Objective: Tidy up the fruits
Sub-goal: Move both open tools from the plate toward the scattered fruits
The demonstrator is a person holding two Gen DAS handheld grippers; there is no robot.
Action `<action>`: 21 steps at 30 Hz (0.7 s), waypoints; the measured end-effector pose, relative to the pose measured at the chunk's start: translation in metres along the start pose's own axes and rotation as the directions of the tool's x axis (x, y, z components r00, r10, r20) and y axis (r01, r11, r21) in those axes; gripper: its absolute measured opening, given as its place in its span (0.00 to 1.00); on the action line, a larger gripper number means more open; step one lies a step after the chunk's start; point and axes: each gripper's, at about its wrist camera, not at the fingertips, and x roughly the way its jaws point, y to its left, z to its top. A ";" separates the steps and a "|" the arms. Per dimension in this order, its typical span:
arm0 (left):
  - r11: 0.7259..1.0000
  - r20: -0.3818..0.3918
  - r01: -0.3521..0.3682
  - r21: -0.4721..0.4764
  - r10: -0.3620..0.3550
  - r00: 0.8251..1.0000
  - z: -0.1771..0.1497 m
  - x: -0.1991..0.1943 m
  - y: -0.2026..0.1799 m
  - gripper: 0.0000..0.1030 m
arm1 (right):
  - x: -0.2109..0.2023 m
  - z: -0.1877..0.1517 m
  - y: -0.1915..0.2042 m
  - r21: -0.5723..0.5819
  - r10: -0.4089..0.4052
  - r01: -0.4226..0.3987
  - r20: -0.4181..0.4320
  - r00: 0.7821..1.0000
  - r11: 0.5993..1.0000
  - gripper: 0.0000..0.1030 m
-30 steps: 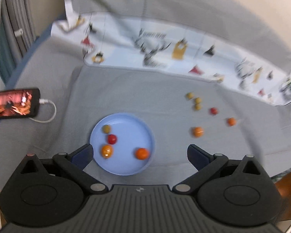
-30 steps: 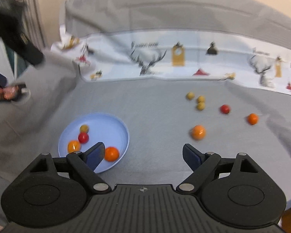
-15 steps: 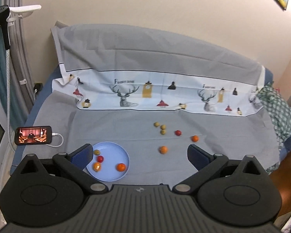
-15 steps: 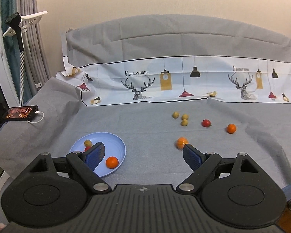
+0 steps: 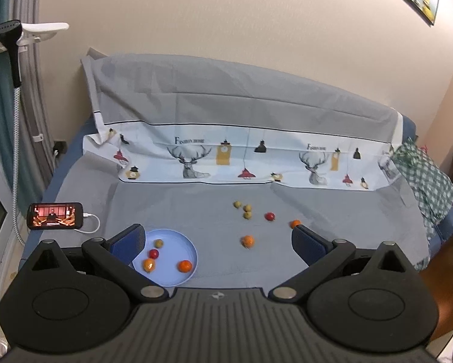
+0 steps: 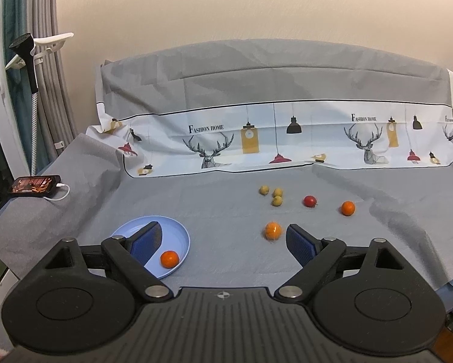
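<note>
Behind right tool (image 6: 221,240), plate (image 6: 182,236) half hidden

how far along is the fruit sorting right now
Partly done. Four fruits sit in the blue plate. Nothing is in hand: the left tongs and right tongs are both open and empty. Six remain on the grey sheet: three yellow-green fruits, a red one and two orange ones, the nearer orange beside the right tongs.

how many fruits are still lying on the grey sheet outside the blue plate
6. Three yellow-green fruits cluster near the patterned cloth, a red fruit lies right of them, an orange fruit farther right, and a nearer orange fruit sits closest to the blue plate.
</note>
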 end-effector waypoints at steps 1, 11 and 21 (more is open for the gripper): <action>1.000 -0.006 -0.007 -0.007 0.007 1.000 0.002 0.004 0.002 1.00 | 0.001 0.000 -0.001 0.002 -0.003 0.003 0.001 1.000 1.000 0.90; 0.998 -0.103 -0.064 -0.020 0.062 0.993 0.017 0.089 0.018 1.00 | 0.032 0.001 -0.023 0.041 -0.052 0.053 -0.018 0.998 0.998 0.91; 0.997 -0.235 -0.083 0.013 0.083 0.969 0.024 0.246 0.021 1.00 | 0.110 0.010 -0.071 0.097 -0.105 0.110 -0.053 0.993 0.989 0.91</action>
